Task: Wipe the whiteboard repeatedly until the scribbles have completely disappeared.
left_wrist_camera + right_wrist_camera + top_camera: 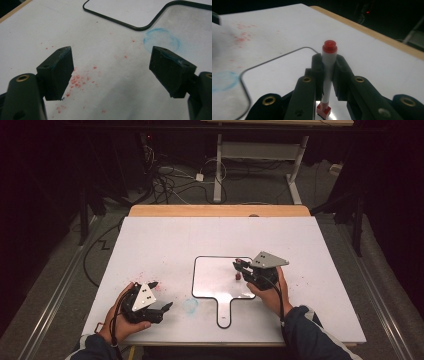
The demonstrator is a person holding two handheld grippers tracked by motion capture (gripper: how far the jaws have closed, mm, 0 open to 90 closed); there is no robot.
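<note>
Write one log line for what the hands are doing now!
right gripper: shut on red marker | over whiteboard | left gripper: open, empty

Dark room; grey floor; tangled cables; white-legged desk beyond wood-edged table.

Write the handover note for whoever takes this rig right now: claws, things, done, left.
Right claw: shut on the marker, a white one with red ends, held over the right part of the whiteboard.
Left claw: open, holding nothing, low over the table left of the whiteboard, above red specks.
Things: the whiteboard lies flat at the table's middle, handle toward the person. A blue ring smudge sits on the table beside the handle.
Done: marker picked up.
Left: the whiteboard looks blank, so any writing is probably still to do; whether the cap is on I cannot tell.
</note>
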